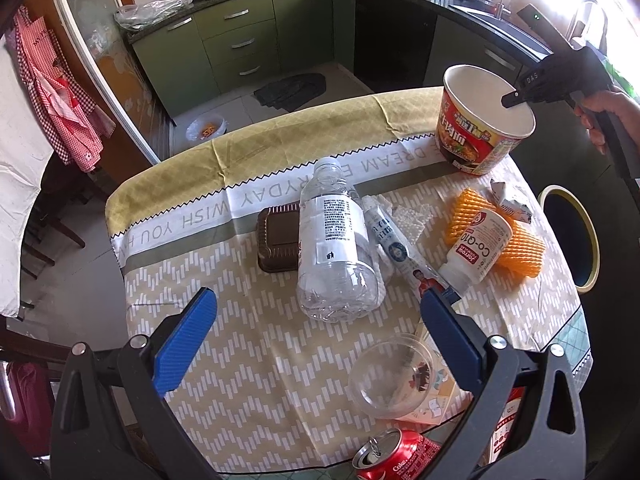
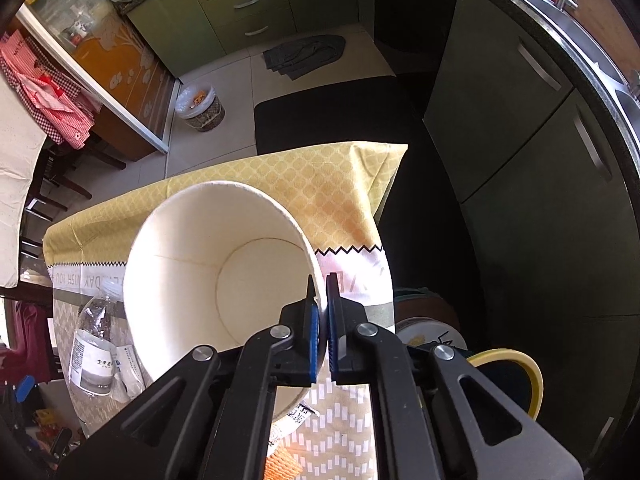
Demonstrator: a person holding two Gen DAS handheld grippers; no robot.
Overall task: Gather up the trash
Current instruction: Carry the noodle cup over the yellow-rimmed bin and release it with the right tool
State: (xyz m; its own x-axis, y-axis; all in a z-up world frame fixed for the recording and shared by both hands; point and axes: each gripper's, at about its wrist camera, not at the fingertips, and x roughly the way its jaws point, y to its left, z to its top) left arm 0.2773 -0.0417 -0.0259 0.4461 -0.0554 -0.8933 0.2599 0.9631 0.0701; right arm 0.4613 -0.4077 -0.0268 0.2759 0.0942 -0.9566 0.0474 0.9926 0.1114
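Observation:
My right gripper (image 2: pixel 322 280) is shut on the rim of an empty instant noodle cup (image 2: pixel 192 276), tilted at the table's far right corner; in the left wrist view the cup (image 1: pixel 480 132) shows with the right gripper (image 1: pixel 510 100) pinching its rim. My left gripper (image 1: pixel 316 304) is open and empty, above the near part of the table, just short of a clear plastic bottle (image 1: pixel 336 240) lying on its side. A dark bin with a yellow rim (image 1: pixel 570 236) stands beside the table's right edge, also in the right wrist view (image 2: pixel 516 364).
On the patterned tablecloth (image 1: pixel 240 360) lie a brown tray (image 1: pixel 278 238), a tube (image 1: pixel 394 244), a white Co-Q10 bottle (image 1: pixel 478 248) on orange foam netting (image 1: pixel 524 248), crumpled paper (image 1: pixel 510 200), a clear plastic cup (image 1: pixel 390 378) and a red cola can (image 1: pixel 394 456). Green cabinets (image 1: pixel 236 40) stand behind.

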